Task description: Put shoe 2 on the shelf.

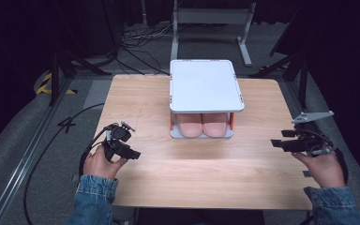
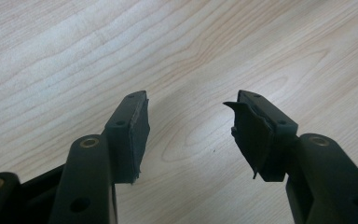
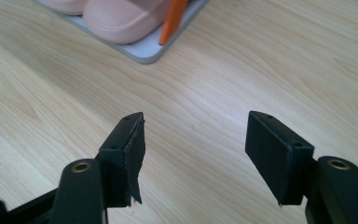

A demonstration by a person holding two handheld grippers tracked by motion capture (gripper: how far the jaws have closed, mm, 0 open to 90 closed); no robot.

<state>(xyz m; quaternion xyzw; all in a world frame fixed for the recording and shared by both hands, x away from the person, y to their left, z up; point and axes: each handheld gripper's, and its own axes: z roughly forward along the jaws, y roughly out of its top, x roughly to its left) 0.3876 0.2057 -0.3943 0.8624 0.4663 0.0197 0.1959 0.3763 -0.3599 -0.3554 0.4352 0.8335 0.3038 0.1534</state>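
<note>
Your left gripper (image 1: 132, 153) and right gripper (image 1: 276, 142) flank the shoe rack (image 1: 205, 85), jaws apart, empty; pink slippers (image 1: 201, 124) sit on its lower shelf, likely ready for reaching.

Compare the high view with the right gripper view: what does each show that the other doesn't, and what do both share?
High view alone: the rack's white top shelf, both hands, the left gripper, the floor cables and a metal stand behind the table.

Right gripper view alone: the right gripper seen from behind, its jaws open over bare wood, with the pad on one jaw frayed.

Both: the wooden table, the pink shoes on the lower shelf, and an orange post.
</note>
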